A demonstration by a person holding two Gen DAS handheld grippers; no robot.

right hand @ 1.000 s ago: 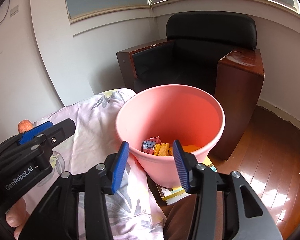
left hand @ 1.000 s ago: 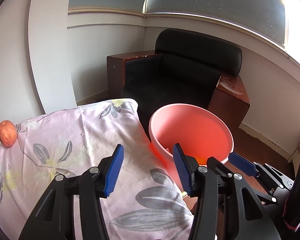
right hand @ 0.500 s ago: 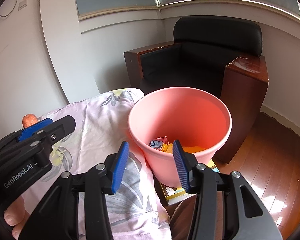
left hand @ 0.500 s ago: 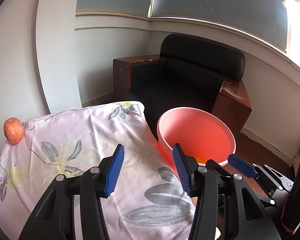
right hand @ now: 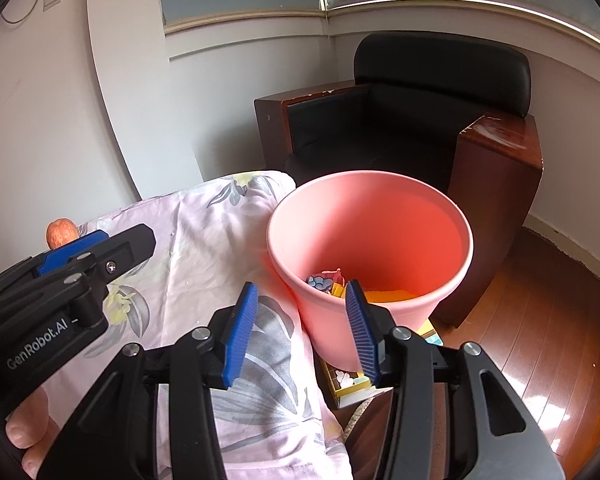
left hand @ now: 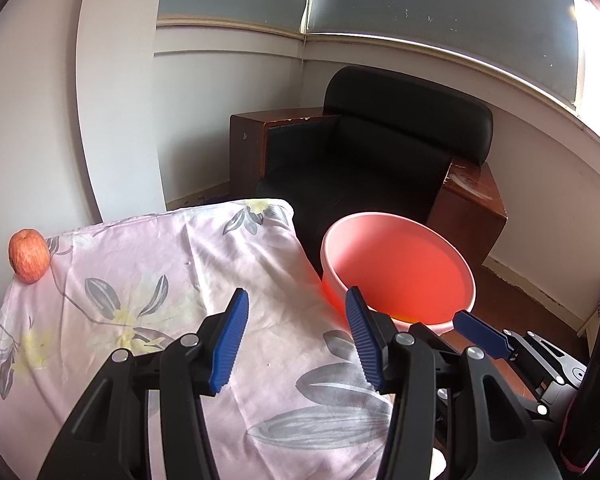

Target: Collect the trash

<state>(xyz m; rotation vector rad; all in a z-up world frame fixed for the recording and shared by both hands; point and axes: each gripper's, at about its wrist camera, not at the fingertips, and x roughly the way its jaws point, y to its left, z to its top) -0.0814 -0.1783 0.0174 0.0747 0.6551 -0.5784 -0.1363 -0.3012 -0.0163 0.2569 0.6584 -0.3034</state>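
Note:
A pink bin [right hand: 370,240] stands beside the table's right edge; it also shows in the left wrist view [left hand: 398,270]. Colourful trash pieces [right hand: 332,282] lie at its bottom. My right gripper [right hand: 302,330] is open and empty, above the table edge in front of the bin. My left gripper [left hand: 296,338] is open and empty over the flowered tablecloth [left hand: 160,292]. A red apple [left hand: 28,255] sits at the cloth's far left corner; its top shows in the right wrist view [right hand: 61,232].
A black armchair with brown wooden sides [left hand: 380,160] stands behind the bin against the wall. A yellow box [right hand: 352,384] lies on the wooden floor [right hand: 540,340] under the bin. White walls close the left side.
Both grippers have drawn back and up from the bin, so the bin and the table look smaller and farther away. Both jaws stayed open and empty.

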